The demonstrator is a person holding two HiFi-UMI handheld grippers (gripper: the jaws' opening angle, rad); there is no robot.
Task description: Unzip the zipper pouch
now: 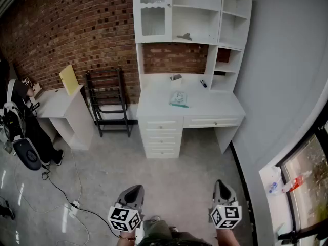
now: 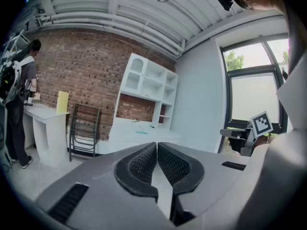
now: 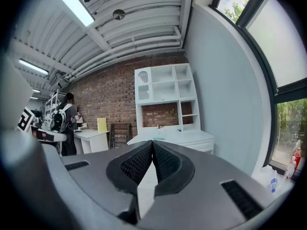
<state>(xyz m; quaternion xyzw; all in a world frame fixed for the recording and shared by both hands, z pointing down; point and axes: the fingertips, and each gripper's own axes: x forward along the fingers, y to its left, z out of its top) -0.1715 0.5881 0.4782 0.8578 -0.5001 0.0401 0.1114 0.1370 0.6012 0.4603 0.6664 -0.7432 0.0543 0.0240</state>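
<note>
The zipper pouch (image 1: 178,99), pale and see-through with a teal strip, lies flat on the white desk (image 1: 205,109) against the brick wall, far ahead of me. In the left gripper view the pouch (image 2: 142,132) shows as a small teal streak on the desk, and in the right gripper view the pouch (image 3: 159,140) is just a faint speck. My left gripper (image 1: 134,190) and right gripper (image 1: 220,185) are low at the bottom of the head view, well short of the desk. Both are shut and hold nothing; the left gripper (image 2: 157,147) and right gripper (image 3: 152,145) have their pads pressed together.
A white hutch with shelves (image 1: 195,12) stands on the desk, drawers (image 1: 161,135) below. A black folding rack (image 1: 107,101) and a smaller white table (image 1: 64,109) with a yellow board are left. A person with a backpack (image 1: 20,122) stands far left. Cables (image 1: 66,199) cross the floor.
</note>
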